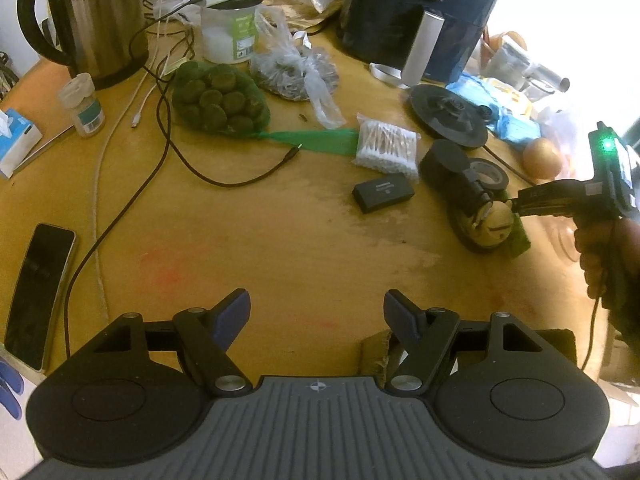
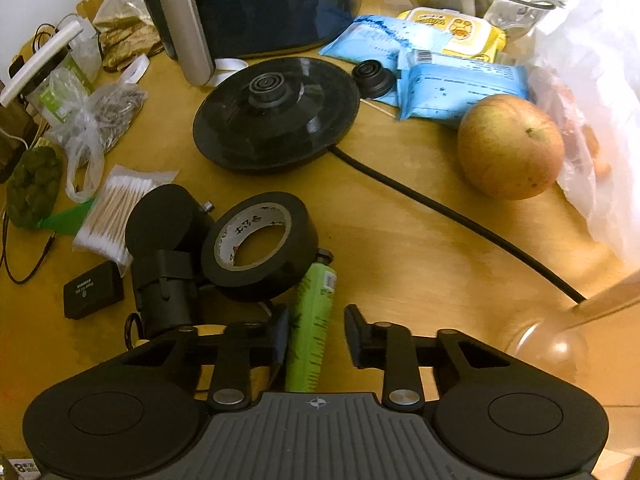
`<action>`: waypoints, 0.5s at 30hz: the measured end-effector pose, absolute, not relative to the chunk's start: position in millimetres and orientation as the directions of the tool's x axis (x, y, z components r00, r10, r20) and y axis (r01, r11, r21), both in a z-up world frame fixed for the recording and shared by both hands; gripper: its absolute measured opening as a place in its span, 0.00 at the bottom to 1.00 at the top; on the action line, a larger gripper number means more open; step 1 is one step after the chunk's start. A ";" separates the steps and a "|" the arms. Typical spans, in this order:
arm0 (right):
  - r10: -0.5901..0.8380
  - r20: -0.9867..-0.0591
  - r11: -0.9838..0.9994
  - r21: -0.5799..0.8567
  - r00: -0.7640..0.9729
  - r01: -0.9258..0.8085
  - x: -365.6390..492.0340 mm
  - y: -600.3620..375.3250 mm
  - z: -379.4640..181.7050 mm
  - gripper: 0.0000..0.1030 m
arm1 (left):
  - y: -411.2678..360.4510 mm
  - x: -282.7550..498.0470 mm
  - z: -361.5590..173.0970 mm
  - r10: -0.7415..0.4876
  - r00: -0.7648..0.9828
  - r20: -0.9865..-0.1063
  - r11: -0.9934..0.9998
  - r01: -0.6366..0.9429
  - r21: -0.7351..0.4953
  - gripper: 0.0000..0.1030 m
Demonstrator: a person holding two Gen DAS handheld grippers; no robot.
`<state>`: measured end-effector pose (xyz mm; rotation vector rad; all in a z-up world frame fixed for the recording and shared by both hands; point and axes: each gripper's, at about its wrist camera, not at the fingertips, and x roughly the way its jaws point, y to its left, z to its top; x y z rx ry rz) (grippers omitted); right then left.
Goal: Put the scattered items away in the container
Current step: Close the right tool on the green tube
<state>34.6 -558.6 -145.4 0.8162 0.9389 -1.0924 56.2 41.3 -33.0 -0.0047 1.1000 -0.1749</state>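
Observation:
My left gripper (image 1: 317,312) is open and empty above the wooden table (image 1: 280,216). A cardboard box (image 1: 376,354) shows just under its right finger. My right gripper (image 2: 317,330) is open, its jaws either side of a green tube (image 2: 312,340) lying on the table; in the left wrist view the right gripper (image 1: 514,204) is at the right. A black tape roll (image 2: 256,248) leans on a black cylindrical device (image 2: 168,264) just ahead. A small black box (image 2: 93,290), a cotton swab pack (image 2: 116,208) and an apple (image 2: 510,146) lie nearby.
A kettle (image 1: 96,24), its black base (image 2: 276,114) with a cable (image 2: 440,208), an air fryer (image 1: 420,16), a green net bag (image 1: 220,100), a phone (image 1: 38,296), blue wipes packs (image 2: 460,84), plastic bags and loose cables crowd the table.

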 end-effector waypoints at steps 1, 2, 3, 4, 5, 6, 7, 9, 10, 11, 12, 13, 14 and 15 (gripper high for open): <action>-0.359 -0.917 0.263 0.079 0.174 0.962 35.9 -558.7 -145.6 0.25 | 41.6 56.3 -33.0 -0.143 0.441 -0.886 0.986 0.138 -0.090 0.71; -0.360 -0.917 0.262 0.076 0.170 0.962 36.4 -559.2 -145.8 0.25 | 41.5 56.3 -33.2 -0.143 0.441 -0.886 0.986 0.138 -0.091 0.71; -0.360 -0.918 0.259 0.074 0.167 0.963 36.7 -559.6 -146.3 0.24 | 41.7 56.5 -33.3 -0.143 0.440 -0.887 0.986 0.137 -0.091 0.71; -0.357 -0.920 0.257 0.073 0.164 0.964 36.6 -559.9 -147.1 0.24 | 42.3 57.1 -33.4 -0.142 0.439 -0.887 0.987 0.136 -0.091 0.71; -0.352 -0.922 0.255 0.069 0.159 0.964 36.8 -560.0 -148.2 0.24 | 42.9 57.3 -33.6 -0.142 0.439 -0.887 0.987 0.135 -0.090 0.71; -0.347 -0.925 0.248 0.065 0.152 0.966 37.1 -560.0 -149.6 0.24 | 43.4 57.5 -33.7 -0.142 0.438 -0.888 0.987 0.135 -0.091 0.71; -0.346 -0.926 0.247 0.062 0.148 0.967 37.2 -559.5 -151.1 0.24 | 43.7 57.6 -33.8 -0.142 0.438 -0.888 0.987 0.135 -0.091 0.71; -0.351 -0.925 0.252 0.054 0.143 0.966 37.8 -558.5 -151.4 0.24 | 43.4 57.5 -33.7 -0.142 0.439 -0.887 0.987 0.135 -0.091 0.71; -0.352 -0.925 0.251 0.054 0.143 0.966 37.6 -558.4 -151.5 0.24 | 43.7 57.7 -34.0 -0.143 0.438 -0.887 0.986 0.136 -0.091 0.71; -0.353 -0.925 0.249 0.055 0.144 0.967 37.5 -558.1 -151.5 0.24 | 43.6 57.6 -34.0 -0.142 0.438 -0.888 0.986 0.137 -0.091 0.71; -0.354 -0.924 0.250 0.055 0.144 0.967 37.2 -557.9 -151.6 0.24 | 43.8 57.5 -34.4 -0.142 0.438 -0.888 0.986 0.138 -0.090 0.71; -0.354 -0.924 0.251 0.055 0.144 0.966 37.3 -557.7 -151.7 0.23 | 43.5 57.4 -34.6 -0.142 0.437 -0.888 0.986 0.138 -0.090 0.71; -0.354 -0.924 0.251 0.055 0.145 0.966 37.2 -557.7 -151.6 0.23 | 43.2 57.2 -34.7 -0.143 0.437 -0.888 0.986 0.140 -0.090 0.71; -0.354 -0.924 0.250 0.056 0.145 0.967 36.9 -557.6 -151.5 0.23 | 42.4 56.8 -34.8 -0.144 0.437 -0.888 0.986 0.142 -0.090 0.71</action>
